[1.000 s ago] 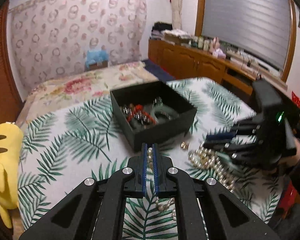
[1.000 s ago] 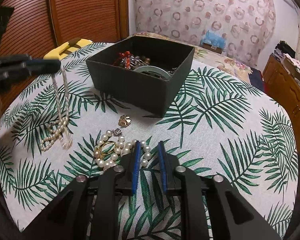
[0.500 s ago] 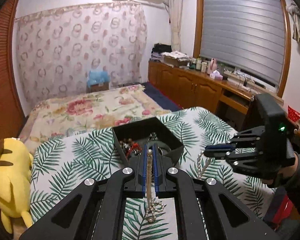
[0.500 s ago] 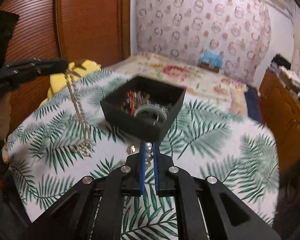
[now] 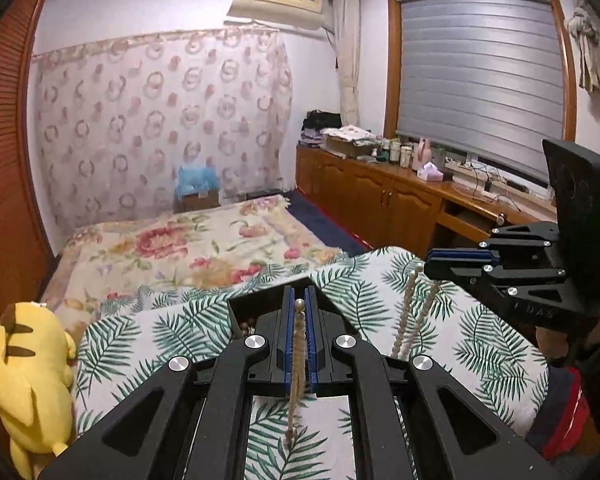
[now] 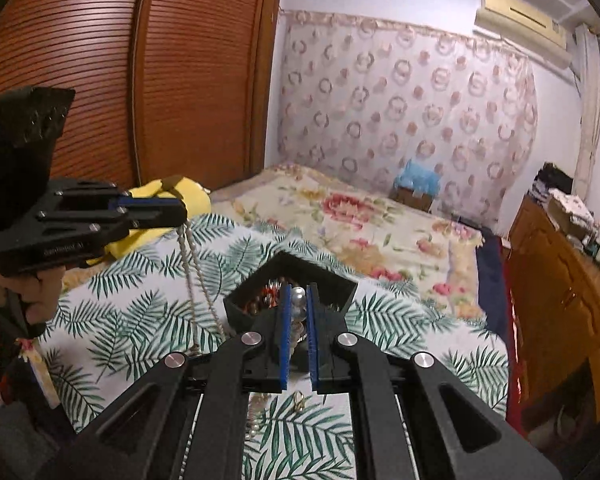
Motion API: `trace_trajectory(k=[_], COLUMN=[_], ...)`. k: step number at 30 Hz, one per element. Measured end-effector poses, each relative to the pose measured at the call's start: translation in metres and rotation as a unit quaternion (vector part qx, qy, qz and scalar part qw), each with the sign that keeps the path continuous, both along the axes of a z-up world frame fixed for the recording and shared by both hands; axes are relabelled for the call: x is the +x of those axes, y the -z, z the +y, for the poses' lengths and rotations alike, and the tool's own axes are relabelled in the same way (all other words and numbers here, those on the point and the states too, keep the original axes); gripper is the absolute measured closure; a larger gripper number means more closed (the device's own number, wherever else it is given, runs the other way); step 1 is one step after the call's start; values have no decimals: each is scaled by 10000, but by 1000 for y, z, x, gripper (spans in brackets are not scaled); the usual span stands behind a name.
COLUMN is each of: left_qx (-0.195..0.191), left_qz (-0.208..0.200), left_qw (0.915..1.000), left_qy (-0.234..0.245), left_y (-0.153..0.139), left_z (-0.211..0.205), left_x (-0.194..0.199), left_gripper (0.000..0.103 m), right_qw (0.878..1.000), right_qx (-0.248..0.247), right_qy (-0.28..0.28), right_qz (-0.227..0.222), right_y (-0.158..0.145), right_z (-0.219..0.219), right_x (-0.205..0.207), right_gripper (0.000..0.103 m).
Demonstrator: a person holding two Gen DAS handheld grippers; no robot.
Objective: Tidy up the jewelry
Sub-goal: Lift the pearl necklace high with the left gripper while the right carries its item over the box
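Note:
My left gripper point(image 5: 299, 300) is shut on a thin pearl necklace point(image 5: 298, 364) that hangs down between its fingers, lifted above the table. It also shows in the right wrist view point(image 6: 182, 216) with the strand point(image 6: 198, 280) dangling. My right gripper point(image 6: 298, 294) is shut on a chunkier pearl necklace point(image 6: 297, 308), which hangs below it. It shows in the left wrist view point(image 5: 430, 266) with beads point(image 5: 410, 312) trailing down. The black jewelry box point(image 6: 300, 272) lies beyond both grippers, mostly hidden behind the fingers; its near corner shows in the left wrist view point(image 5: 244, 312).
The table has a palm-leaf cloth point(image 5: 440, 320). A small gold piece point(image 6: 299, 398) lies on the cloth under the right gripper. A yellow plush toy point(image 5: 24, 368) sits at the left edge. A floral bed point(image 5: 188, 248) and wooden cabinets point(image 5: 380, 204) lie beyond.
Both grippers have risen well above the table, each lifting its pearl necklace off the cloth. The box has dropped low in both views.

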State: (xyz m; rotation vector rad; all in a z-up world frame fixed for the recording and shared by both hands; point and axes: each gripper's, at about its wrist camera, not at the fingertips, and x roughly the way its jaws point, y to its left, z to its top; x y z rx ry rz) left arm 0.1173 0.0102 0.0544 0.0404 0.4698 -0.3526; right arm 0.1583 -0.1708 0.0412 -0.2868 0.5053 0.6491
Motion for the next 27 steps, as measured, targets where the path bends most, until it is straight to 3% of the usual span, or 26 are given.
trace_trajectory(k=[17, 27], left_qx=[-72, -178], left_qz=[-204, -299], left_qw=[9997, 9993], left_qy=[-84, -119], left_y=[-38, -58], left_z=[-6, -12], left_x=[40, 60], left_gripper=[98, 98], right_qw=[9985, 9977], right_qx=[247, 292], right_qy=[153, 241], right_qz=[-454, -559], right_y=[-53, -66], right_z=[3, 11], right_x=[28, 56], right_gripper=[95, 95])
